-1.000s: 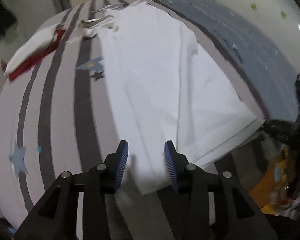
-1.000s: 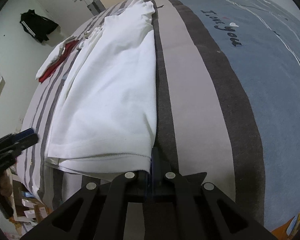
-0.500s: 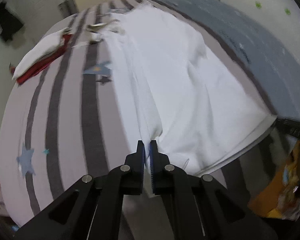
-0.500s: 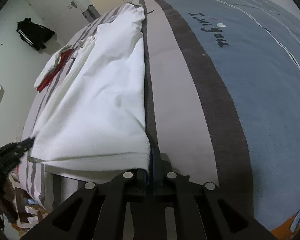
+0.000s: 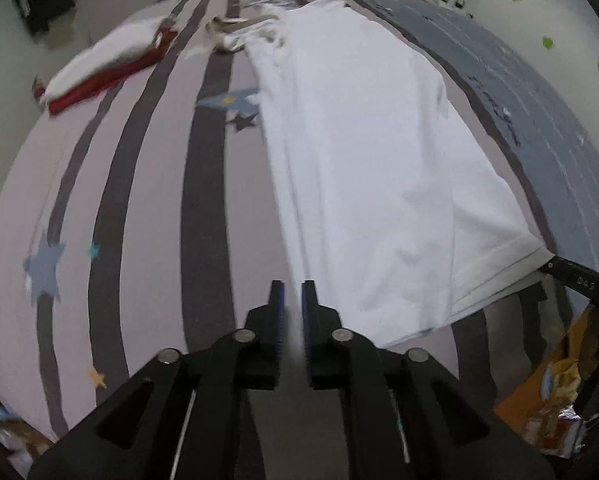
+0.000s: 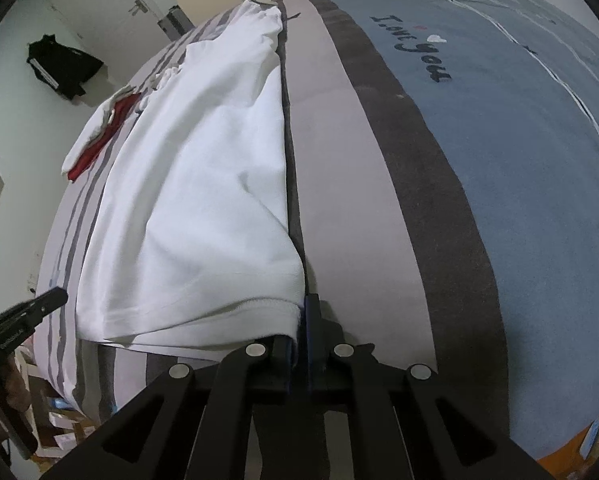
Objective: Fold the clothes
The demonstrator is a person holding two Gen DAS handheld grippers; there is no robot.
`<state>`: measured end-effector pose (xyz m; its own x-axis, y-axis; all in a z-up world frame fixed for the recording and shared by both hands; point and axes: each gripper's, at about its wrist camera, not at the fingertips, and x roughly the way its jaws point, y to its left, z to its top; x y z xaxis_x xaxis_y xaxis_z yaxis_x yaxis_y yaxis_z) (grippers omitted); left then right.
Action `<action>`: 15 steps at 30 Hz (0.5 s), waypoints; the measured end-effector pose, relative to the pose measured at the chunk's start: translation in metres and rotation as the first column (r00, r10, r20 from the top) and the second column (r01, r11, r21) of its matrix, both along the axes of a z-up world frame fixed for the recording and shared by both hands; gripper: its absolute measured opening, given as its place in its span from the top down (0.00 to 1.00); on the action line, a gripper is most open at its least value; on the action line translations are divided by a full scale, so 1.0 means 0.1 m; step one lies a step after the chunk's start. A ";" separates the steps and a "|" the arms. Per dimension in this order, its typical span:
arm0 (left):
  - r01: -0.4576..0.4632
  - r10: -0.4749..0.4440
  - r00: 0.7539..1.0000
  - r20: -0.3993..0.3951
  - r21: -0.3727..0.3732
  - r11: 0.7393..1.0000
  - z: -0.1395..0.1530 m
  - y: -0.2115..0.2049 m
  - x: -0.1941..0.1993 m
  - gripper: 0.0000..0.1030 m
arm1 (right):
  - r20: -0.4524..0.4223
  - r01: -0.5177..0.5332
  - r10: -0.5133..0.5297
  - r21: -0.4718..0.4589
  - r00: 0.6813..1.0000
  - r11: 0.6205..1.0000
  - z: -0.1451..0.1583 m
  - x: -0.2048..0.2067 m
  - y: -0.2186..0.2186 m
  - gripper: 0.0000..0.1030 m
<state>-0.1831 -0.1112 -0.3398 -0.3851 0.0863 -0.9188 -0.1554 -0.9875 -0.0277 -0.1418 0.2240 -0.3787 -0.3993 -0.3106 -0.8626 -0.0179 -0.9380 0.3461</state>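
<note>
Bed (image 5: 147,208): I see bare striped cover left of the shirt.
White shirt (image 5: 371,168): lying lengthwise, hem at the near edge.
Left gripper (image 5: 292,300): pinching the shirt's left hem corner.
Right gripper (image 6: 302,316): clamped on the right hem corner.

White shirt (image 5: 363,168), folded lengthwise, lying flat across striped bedspread (image 5: 147,208)

Dim, even indoor light; left view motion-blurred, fisheye edges dark.
</note>
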 end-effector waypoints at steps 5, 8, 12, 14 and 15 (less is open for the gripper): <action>0.058 -0.057 0.998 0.021 -0.047 0.997 -0.13 0.17 -0.06 0.76 | 0.001 -0.014 0.014 0.003 1.000 1.000 0.00 0.00 0.01 0.96; 0.093 -0.090 0.995 0.035 -0.075 0.993 -0.21 0.28 -0.10 0.80 | -0.002 -0.017 0.017 0.003 1.000 1.000 0.02 -0.01 0.03 0.96; 0.086 -0.084 0.995 0.044 -0.027 0.996 -0.21 0.22 -0.09 0.98 | -0.005 -0.021 0.021 0.003 1.000 1.000 0.02 -0.02 0.04 0.96; 0.066 -0.066 0.997 0.035 -0.004 0.998 -0.15 0.15 -0.07 0.99 | -0.006 -0.017 0.017 0.002 1.000 1.000 0.04 -0.01 0.05 0.96; 0.053 -0.053 0.998 0.029 0.010 0.999 -0.09 0.11 -0.06 0.99 | -0.007 -0.012 0.012 0.000 1.000 1.000 0.05 0.00 0.05 0.96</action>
<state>-0.1887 -0.1002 -0.3489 -0.3529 0.1144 -0.9287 -0.2068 -0.9775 -0.0418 -0.1420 0.2294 -0.3733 -0.4015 -0.3152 -0.8599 -0.0044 -0.9382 0.3460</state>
